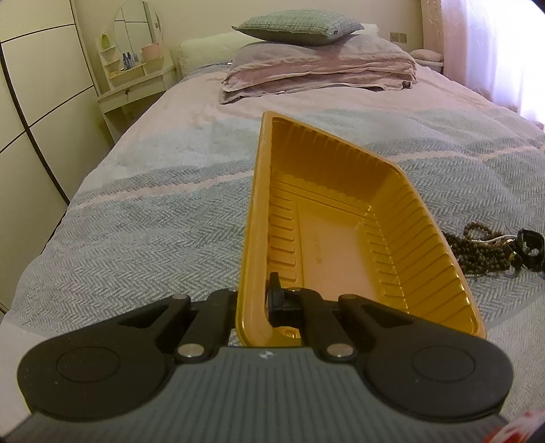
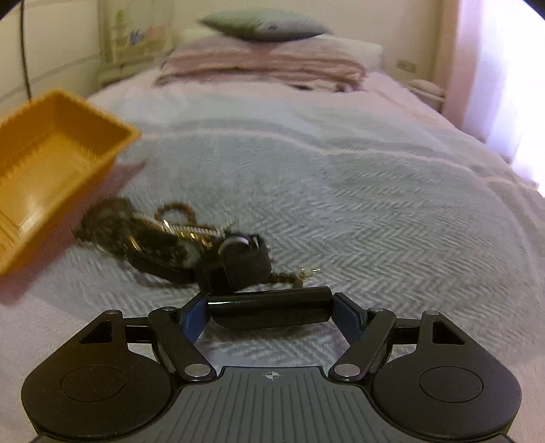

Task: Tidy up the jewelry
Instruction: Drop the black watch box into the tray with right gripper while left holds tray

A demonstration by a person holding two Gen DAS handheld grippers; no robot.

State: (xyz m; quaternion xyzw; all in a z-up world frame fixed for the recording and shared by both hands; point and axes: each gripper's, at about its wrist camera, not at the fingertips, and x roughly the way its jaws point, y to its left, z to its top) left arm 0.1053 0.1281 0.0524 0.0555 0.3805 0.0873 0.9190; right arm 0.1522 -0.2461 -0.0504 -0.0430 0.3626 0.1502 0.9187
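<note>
Two grippers work over a bed covered in a grey-and-pink herringbone woven blanket (image 1: 153,218). The left gripper (image 1: 253,300) has its jaws nearly closed on the near rim of a ribbed, golden-yellow plastic rectangular tray (image 1: 340,218), one finger outside the wall and one inside; the tray is tilted up off the blanket with its open side facing right. In the right wrist view the same tray (image 2: 51,153) hangs at the left, just above and beside a tangled heap of dark brown beaded necklaces, a silvery chain and gold-toned pieces (image 2: 153,235) lying on the blanket. The right gripper (image 2: 269,308) has its jaws spread wide around a glossy black cylindrical bar (image 2: 269,301), whose ends sit against the blue finger pads. That bar lies crosswise, just in front of the heap. A grey-green cushion (image 1: 299,27) tops folded pink bedding (image 1: 316,68) at the far end
</note>
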